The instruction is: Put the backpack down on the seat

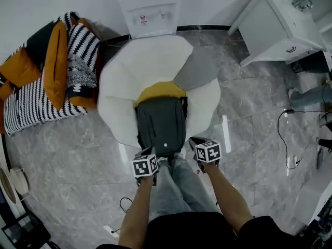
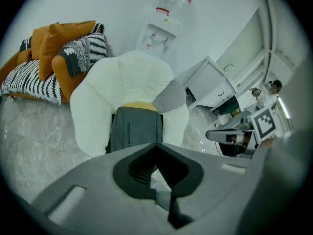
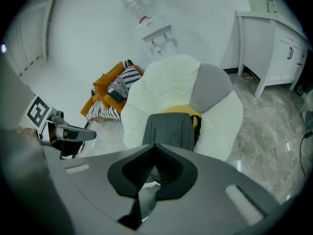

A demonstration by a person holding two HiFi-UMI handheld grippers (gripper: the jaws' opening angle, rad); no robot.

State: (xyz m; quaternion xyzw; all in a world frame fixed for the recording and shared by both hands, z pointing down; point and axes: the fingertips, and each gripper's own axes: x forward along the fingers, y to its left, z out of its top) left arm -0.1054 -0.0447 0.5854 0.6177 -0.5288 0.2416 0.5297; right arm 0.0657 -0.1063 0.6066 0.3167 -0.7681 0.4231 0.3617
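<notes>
A dark grey backpack [image 1: 162,126] lies flat on the white petal-shaped seat [image 1: 136,66], its top end resting on a yellow cushion [image 1: 161,91]. It also shows in the left gripper view as the backpack [image 2: 136,127] and in the right gripper view as the backpack [image 3: 168,126]. My left gripper [image 1: 147,152] hovers at the bag's near left corner and my right gripper [image 1: 196,141] at its near right corner. Both grippers [image 2: 156,146] [image 3: 155,146] are shut with nothing between the jaws, and both stand apart from the bag.
A grey cushion [image 1: 199,69] leans on the seat's right side. Orange and striped cushions [image 1: 46,71] lie to the left, a water dispenser [image 1: 150,7] stands behind the seat, and a white cabinet [image 1: 282,19] is at the right. Cables [image 1: 282,134] trail on the floor.
</notes>
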